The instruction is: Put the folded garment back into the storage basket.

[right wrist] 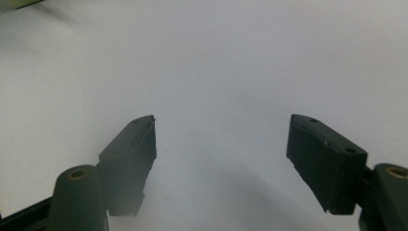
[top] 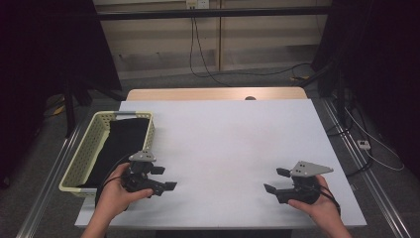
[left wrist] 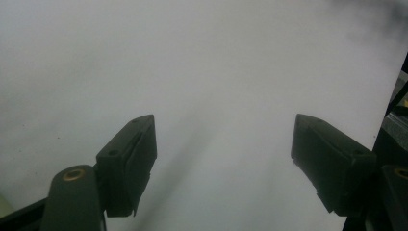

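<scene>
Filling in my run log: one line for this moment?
left tongs: open, empty | right tongs: open, empty | basket: holds black cloth

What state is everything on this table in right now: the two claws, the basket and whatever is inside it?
Left claw: open, nothing between its jaws, resting low over the table beside the basket.
Right claw: open, nothing between its jaws, low over the table.
Basket: upright at the table's left edge, holding the dark cloth.
Dark cloth: folded, lying flat inside the basket.
Table: white top, bare between the claws.
</scene>
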`<state>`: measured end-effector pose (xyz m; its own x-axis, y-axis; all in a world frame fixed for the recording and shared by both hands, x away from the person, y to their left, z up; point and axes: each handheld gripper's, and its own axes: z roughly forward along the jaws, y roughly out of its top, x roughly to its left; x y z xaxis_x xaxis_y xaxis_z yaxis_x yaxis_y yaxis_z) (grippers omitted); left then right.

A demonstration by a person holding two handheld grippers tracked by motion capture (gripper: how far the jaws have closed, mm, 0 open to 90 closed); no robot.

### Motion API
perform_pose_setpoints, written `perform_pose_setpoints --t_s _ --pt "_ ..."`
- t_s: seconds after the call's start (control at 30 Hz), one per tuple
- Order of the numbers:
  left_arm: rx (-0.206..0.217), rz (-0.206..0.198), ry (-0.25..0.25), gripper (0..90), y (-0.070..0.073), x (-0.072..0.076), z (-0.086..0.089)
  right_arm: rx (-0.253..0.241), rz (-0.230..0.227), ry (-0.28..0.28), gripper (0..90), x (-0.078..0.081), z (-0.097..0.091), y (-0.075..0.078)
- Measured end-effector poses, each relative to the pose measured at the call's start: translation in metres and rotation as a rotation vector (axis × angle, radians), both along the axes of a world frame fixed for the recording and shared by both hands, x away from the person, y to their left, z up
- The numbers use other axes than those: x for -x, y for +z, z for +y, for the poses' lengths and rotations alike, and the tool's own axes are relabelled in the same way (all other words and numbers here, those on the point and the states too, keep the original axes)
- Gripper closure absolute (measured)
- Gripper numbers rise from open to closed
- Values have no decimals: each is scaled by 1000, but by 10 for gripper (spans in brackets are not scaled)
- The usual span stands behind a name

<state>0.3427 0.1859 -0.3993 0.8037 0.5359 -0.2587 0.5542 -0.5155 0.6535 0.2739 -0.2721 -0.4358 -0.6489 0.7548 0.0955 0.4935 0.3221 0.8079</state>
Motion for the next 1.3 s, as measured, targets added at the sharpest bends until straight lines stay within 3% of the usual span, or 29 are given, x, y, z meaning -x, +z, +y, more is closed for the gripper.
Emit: perform_pose_setpoints --t_s 1.3 --pt "18 15 1 242 -8 4 2 4 -6 0 257 3 -4 -2"
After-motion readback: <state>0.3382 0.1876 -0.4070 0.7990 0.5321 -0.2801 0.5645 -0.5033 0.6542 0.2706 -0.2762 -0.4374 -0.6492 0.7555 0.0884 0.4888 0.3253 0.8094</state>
